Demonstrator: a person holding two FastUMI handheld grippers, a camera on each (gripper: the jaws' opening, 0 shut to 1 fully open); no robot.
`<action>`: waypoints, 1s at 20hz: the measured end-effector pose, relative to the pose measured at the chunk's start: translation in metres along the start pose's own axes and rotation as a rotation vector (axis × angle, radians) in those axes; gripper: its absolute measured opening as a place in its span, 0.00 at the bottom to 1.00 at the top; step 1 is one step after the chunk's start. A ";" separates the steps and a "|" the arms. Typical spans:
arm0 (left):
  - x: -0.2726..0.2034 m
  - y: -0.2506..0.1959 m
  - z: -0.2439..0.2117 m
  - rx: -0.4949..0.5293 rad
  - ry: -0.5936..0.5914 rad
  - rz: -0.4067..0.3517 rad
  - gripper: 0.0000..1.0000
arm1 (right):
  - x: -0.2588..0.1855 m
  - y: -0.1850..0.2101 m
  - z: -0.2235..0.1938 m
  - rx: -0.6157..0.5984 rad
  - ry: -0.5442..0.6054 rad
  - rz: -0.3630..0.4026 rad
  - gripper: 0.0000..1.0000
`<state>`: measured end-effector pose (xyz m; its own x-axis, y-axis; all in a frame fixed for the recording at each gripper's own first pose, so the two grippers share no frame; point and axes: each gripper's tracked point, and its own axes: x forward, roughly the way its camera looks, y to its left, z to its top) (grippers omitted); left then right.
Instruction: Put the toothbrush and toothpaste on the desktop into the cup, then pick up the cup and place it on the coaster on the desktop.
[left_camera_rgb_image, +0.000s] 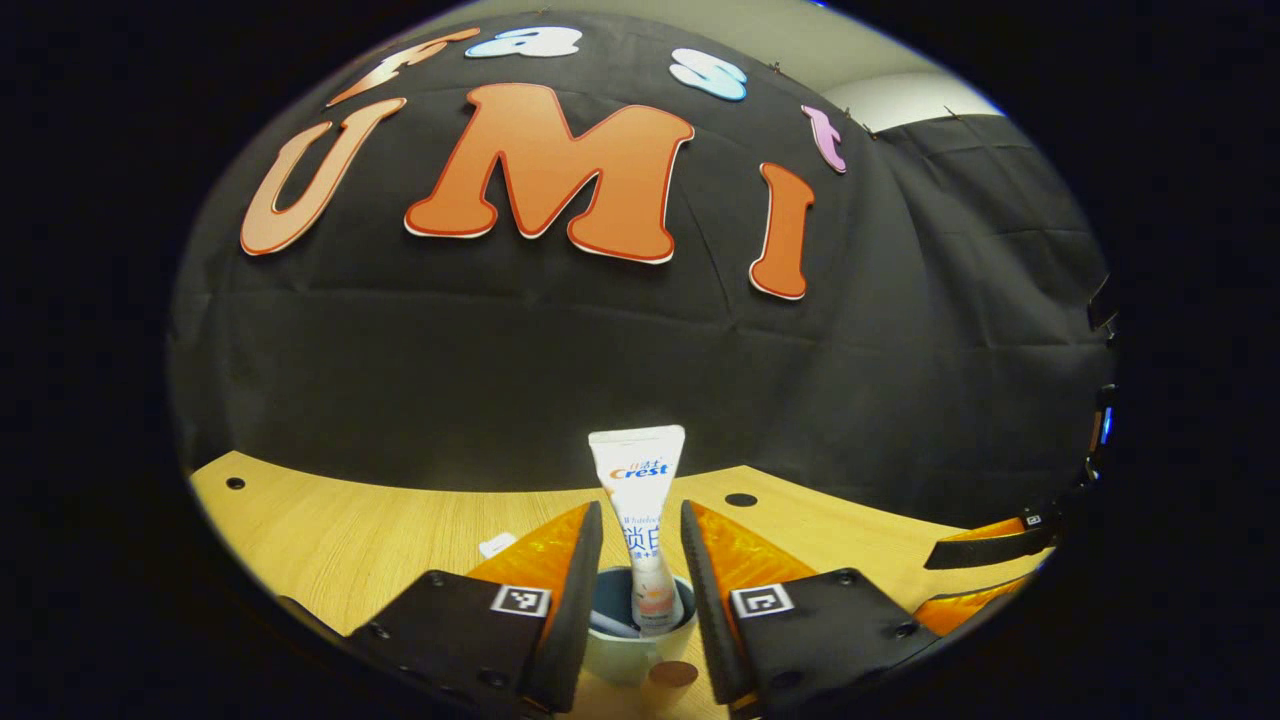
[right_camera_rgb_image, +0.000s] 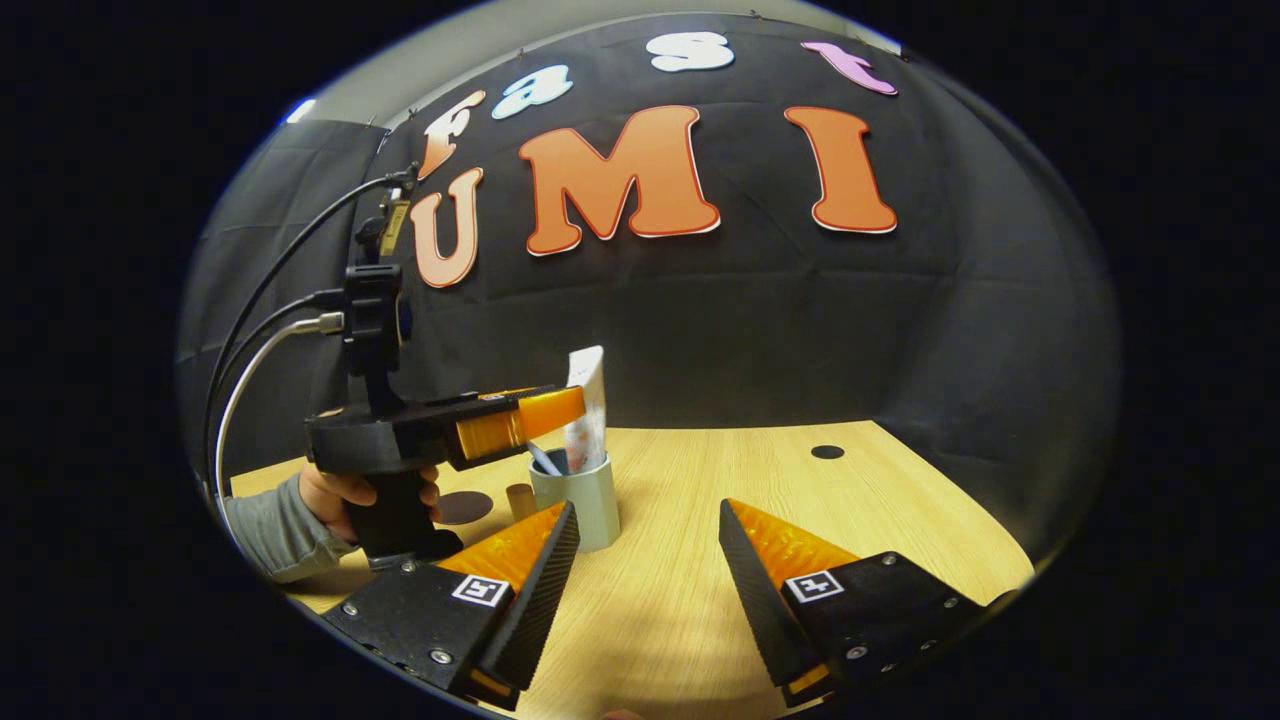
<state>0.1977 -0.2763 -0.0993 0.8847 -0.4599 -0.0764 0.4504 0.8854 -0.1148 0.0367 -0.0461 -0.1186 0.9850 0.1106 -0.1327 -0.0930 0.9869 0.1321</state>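
Pale wood-grain desktop (right_camera_rgb_image: 680, 600) carried a round whitish cup (right_camera_rgb_image: 585, 500), upright, with a white toothpaste tube (left_camera_rgb_image: 640, 500) standing in it, crimped end up, and a slim toothbrush handle (right_camera_rgb_image: 543, 458) leaning on the rim. Left gripper (left_camera_rgb_image: 640, 560) hung just above the cup — fingers spread either side of the tube, apart from it; a hand (right_camera_rgb_image: 345, 490) held its grip. Right gripper (right_camera_rgb_image: 648, 560) sat nearby over bare desk, fingers spread wide, holding nothing. Flat dark round coaster (right_camera_rgb_image: 465, 507) lay just beyond the cup.
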 end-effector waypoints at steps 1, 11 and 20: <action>-0.003 0.001 0.006 0.005 -0.006 -0.002 0.59 | 0.001 0.003 0.000 -0.001 0.003 0.003 0.86; -0.052 0.030 0.050 0.029 -0.067 0.053 0.88 | 0.018 0.039 0.004 -0.035 0.049 0.031 0.87; -0.107 0.074 0.059 0.094 -0.054 0.172 0.99 | 0.040 0.062 0.017 -0.006 0.127 0.028 0.87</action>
<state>0.1434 -0.1581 -0.0415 0.9535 -0.2995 -0.0333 0.2992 0.9541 -0.0111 0.0728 0.0171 -0.0994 0.9556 0.1518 -0.2525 -0.1215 0.9838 0.1318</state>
